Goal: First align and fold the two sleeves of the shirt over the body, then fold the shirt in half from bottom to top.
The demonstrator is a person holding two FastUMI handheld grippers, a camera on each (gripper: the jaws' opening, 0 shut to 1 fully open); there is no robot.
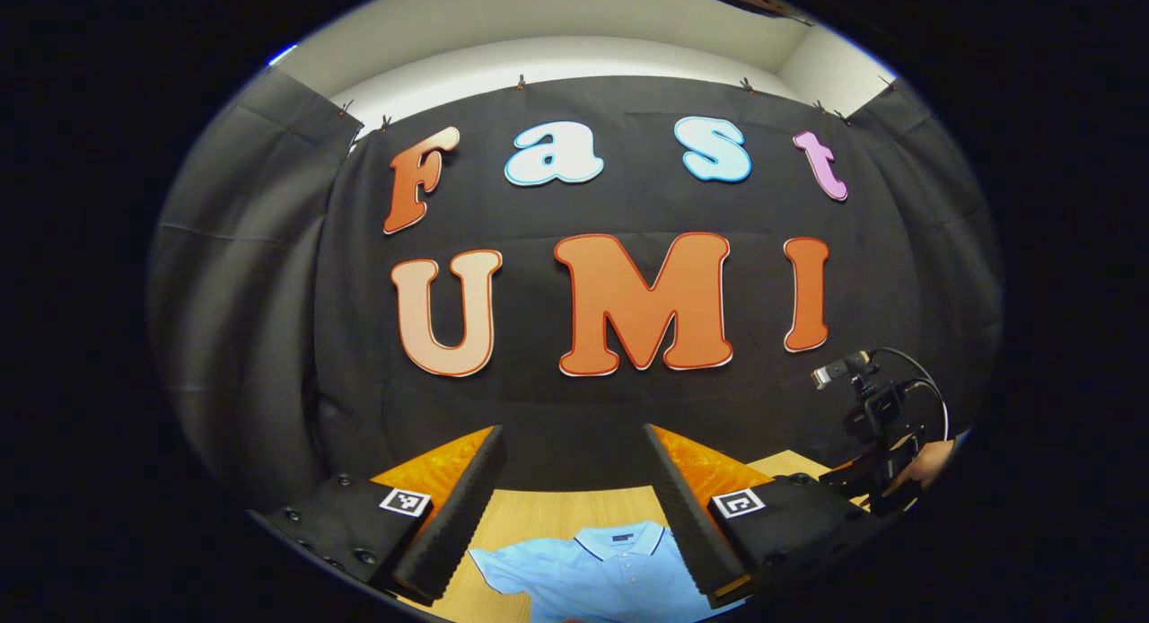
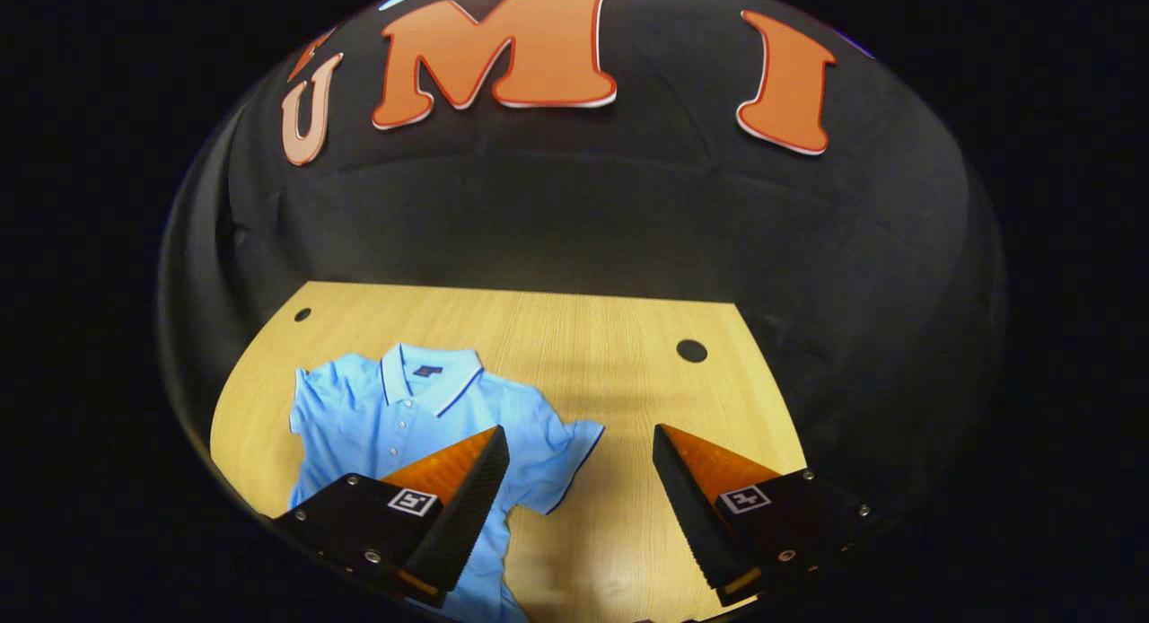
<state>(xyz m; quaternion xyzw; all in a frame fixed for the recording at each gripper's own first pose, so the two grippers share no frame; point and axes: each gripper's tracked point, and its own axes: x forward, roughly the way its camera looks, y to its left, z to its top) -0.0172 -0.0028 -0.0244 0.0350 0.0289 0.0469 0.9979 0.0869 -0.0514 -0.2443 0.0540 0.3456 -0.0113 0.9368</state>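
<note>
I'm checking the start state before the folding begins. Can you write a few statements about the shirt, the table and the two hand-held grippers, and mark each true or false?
1. The shirt lies flat on the table with its collar toward the booth wall. True.
2. Both sleeves are already folded over the body. False: the sleeve near the right hand-held gripper is spread out to the side.
3. The right hand-held gripper is shut on a sleeve. False: its jaws stand open, holding nothing.
4. The left hand-held gripper is open above the shirt. True.
5. The table has round holes near its far edge. True.
</note>
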